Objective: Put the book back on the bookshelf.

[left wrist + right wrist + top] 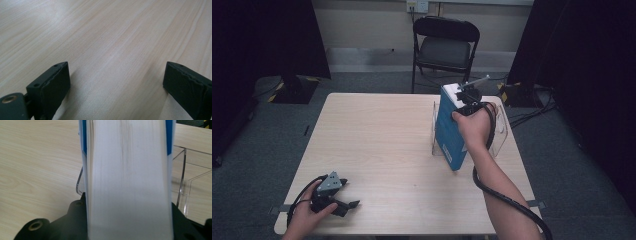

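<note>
A thick book with blue covers (448,131) stands upright on its edge at the right side of the wooden table (372,135), within a clear acrylic stand (501,131). My right gripper (464,101) comes down on the book's top and is shut on it. In the right gripper view the white page edge (128,182) runs up between the black jaws, with the blue covers at both sides and the clear stand (185,177) behind. My left gripper (347,204) rests on the table near the front left corner, open, with bare wood between its jaws (116,82).
A black folding chair (445,45) stands beyond the table's far edge. Dark curtains hang at both sides, a stand base (292,89) sits on the floor at the left, and cables lie on the floor at the right.
</note>
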Demonstrator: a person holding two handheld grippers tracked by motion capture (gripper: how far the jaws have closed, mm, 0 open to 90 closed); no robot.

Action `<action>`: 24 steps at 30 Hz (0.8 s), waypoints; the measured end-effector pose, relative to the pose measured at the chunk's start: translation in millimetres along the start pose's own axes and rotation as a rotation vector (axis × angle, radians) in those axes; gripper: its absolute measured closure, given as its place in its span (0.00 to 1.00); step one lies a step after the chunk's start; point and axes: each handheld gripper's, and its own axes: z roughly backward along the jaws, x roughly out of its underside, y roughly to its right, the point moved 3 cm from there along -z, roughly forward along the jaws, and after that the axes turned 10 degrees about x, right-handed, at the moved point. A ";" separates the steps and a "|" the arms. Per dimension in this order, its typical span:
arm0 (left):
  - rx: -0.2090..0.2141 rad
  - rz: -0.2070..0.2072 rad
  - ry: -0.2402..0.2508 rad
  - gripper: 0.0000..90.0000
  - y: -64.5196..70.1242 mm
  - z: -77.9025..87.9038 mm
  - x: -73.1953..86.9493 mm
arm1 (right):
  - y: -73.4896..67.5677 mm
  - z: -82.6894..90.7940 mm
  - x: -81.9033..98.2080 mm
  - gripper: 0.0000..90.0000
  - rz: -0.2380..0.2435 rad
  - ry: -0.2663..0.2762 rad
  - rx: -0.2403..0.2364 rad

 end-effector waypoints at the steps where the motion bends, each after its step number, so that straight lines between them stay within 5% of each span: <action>1: 0.002 0.001 0.000 0.08 0.1 -0.1 0.0 | -0.1 -0.8 -0.6 0.69 0.000 -0.001 0.004; 24: 0.001 -0.006 -0.004 0.08 0.3 0.5 0.3 | 0.1 -15.7 -9.1 0.69 -0.025 0.007 0.031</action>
